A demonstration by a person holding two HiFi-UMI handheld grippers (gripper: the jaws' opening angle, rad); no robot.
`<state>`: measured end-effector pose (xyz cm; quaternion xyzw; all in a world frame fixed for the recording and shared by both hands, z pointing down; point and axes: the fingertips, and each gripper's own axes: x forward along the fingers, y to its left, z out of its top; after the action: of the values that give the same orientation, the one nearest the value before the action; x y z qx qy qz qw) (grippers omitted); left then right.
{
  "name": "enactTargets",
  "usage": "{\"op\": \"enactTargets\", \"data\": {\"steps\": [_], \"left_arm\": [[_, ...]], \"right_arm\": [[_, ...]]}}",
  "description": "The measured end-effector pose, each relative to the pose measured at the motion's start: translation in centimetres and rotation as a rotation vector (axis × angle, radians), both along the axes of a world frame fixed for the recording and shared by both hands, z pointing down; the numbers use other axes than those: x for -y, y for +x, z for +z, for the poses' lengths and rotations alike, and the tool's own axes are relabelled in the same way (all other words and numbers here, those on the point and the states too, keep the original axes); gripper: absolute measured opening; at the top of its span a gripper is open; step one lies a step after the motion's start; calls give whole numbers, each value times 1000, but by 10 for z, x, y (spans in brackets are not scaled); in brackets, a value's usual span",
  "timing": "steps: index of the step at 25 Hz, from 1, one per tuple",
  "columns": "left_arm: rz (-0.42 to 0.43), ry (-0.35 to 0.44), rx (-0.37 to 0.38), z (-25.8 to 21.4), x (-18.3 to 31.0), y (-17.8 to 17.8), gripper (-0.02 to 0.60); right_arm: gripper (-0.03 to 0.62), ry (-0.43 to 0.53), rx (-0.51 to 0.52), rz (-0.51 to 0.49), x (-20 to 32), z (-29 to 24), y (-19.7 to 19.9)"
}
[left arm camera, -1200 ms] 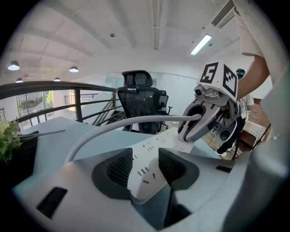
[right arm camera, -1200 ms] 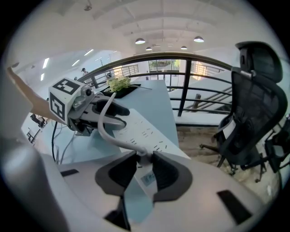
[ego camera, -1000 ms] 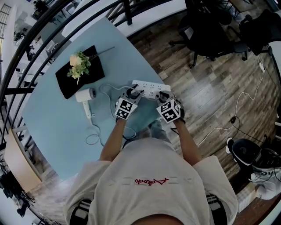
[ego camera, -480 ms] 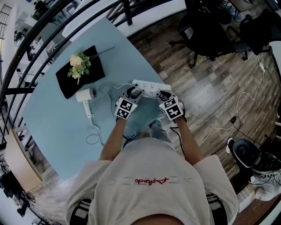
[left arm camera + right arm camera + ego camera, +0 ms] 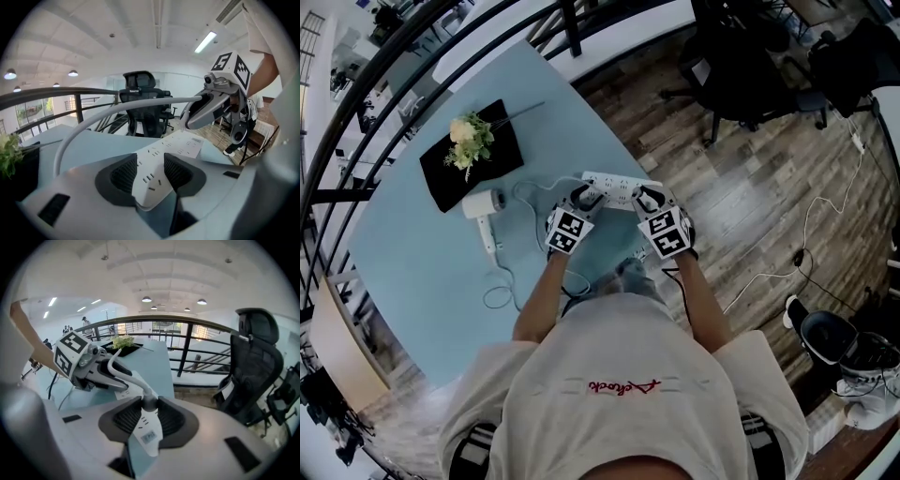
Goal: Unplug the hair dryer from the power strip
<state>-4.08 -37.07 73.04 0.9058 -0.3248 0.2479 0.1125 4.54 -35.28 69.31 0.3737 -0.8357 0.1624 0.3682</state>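
At the counter [image 5: 412,253] edge nearest the wood floor [image 5: 750,206]: power strip [image 5: 619,190], long axis left-right, right end at the edge, open surface leftward. Left gripper [image 5: 586,197] clamps its left end; right gripper [image 5: 649,197] pinches the plug [image 5: 149,403], cord [image 5: 122,373] leading up. Hair dryer [image 5: 483,208] lies left.

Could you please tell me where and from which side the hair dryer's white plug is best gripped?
I'd grip the white plug by its rounded neck, where the white cord enters, coming from above: it stands up from the flat white power strip, so pads fit either side. The right gripper is shut there; the left gripper clamps the strip's other end.
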Motion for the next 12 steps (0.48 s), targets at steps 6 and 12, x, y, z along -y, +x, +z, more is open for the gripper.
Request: {"op": "enactTargets", "data": {"steps": [6,12], "left_arm": [[-18,29,-4,-16,-4,-2,166],[-110,15,-65,-27,-21,-9,150]], "right_arm": [[120,-3,44,32,-3,-1,4],[120,28,90,21,-6,-19,5]]}}
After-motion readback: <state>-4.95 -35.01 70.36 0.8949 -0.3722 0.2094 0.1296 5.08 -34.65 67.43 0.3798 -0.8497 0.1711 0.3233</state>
